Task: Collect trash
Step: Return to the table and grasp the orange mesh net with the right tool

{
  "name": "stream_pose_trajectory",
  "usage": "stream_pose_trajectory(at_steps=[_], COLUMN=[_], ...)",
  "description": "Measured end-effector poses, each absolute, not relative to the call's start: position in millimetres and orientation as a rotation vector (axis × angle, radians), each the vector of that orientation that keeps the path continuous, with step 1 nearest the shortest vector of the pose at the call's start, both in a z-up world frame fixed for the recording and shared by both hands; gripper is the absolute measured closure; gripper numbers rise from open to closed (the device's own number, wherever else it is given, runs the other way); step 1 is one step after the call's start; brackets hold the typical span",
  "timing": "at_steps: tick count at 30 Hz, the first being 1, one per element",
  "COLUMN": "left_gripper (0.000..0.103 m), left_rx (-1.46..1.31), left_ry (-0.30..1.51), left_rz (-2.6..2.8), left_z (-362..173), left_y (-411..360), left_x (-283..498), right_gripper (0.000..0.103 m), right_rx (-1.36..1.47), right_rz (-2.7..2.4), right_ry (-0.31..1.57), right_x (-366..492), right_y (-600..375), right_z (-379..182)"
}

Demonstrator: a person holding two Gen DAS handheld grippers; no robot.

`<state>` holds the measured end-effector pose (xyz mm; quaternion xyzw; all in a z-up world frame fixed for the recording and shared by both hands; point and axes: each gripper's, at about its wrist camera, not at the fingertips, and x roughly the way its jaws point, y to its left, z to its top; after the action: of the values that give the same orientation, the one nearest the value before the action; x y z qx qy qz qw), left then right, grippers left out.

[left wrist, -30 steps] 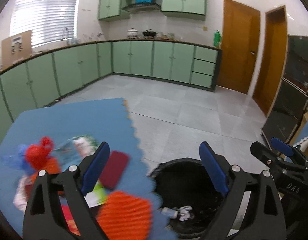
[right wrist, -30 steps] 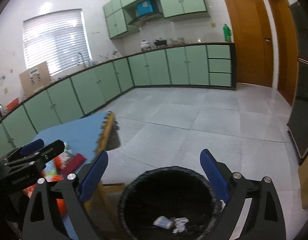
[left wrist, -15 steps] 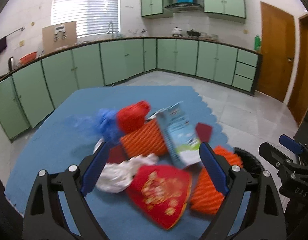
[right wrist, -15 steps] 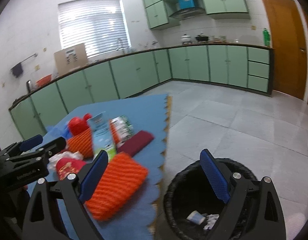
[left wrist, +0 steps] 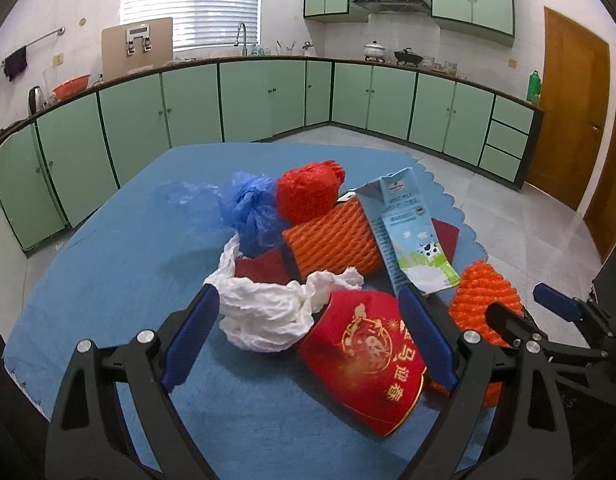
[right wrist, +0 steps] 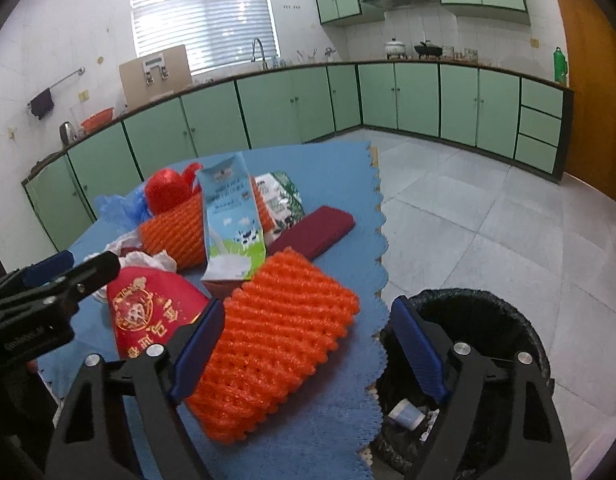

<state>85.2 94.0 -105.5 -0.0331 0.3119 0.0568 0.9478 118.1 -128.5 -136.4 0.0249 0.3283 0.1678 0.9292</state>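
A heap of trash lies on the blue mat (left wrist: 120, 264): a white crumpled bag (left wrist: 268, 312), a red printed packet (left wrist: 367, 356), two orange foam nets (left wrist: 331, 240) (right wrist: 276, 336), a blue milk carton (left wrist: 407, 228), a blue bag (left wrist: 248, 208) and a red bag (left wrist: 308, 192). My left gripper (left wrist: 308, 340) is open and empty, just above the white bag and red packet. My right gripper (right wrist: 304, 344) is open and empty over the near orange net, beside the black bin (right wrist: 487, 320).
The lined bin stands on the floor off the mat's right edge and holds a few scraps (right wrist: 407, 416). A dark red flat box (right wrist: 315, 232) and a green-white packet (right wrist: 280, 196) lie behind the carton. Green cabinets (left wrist: 268, 100) ring the tiled floor (right wrist: 487, 208).
Both grippers swung left from over the bin to the trash heap on the mat. Both stayed open and empty.
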Motion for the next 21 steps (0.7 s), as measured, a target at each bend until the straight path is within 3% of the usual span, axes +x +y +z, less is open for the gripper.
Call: stream_pose_trajectory(at_steps=[6,13,21], left_gripper=[0.015,0.015,0.015], left_rx=[-0.068,-0.058,-0.045], left_ry=[0.651,0.670,0.691], left_rz=[0.107,0.086,0.063], left_z=[-110.6,-114.9,-122.3], left_y=[91.2,79.9,65.8], left_x=[87.0,87.0,84.5], right_gripper=[0.040,0.073,0.080], right_rx=[0.056,0.061,0.086], right_rz=[0.392,0.443,0.444], right_ry=[0.723,0.716,0.680], right_x=[119.6,116.3,109.0], right_y=[-123.6,-128.2,-149.0], right_z=[-147.7,-144.5,-129.1])
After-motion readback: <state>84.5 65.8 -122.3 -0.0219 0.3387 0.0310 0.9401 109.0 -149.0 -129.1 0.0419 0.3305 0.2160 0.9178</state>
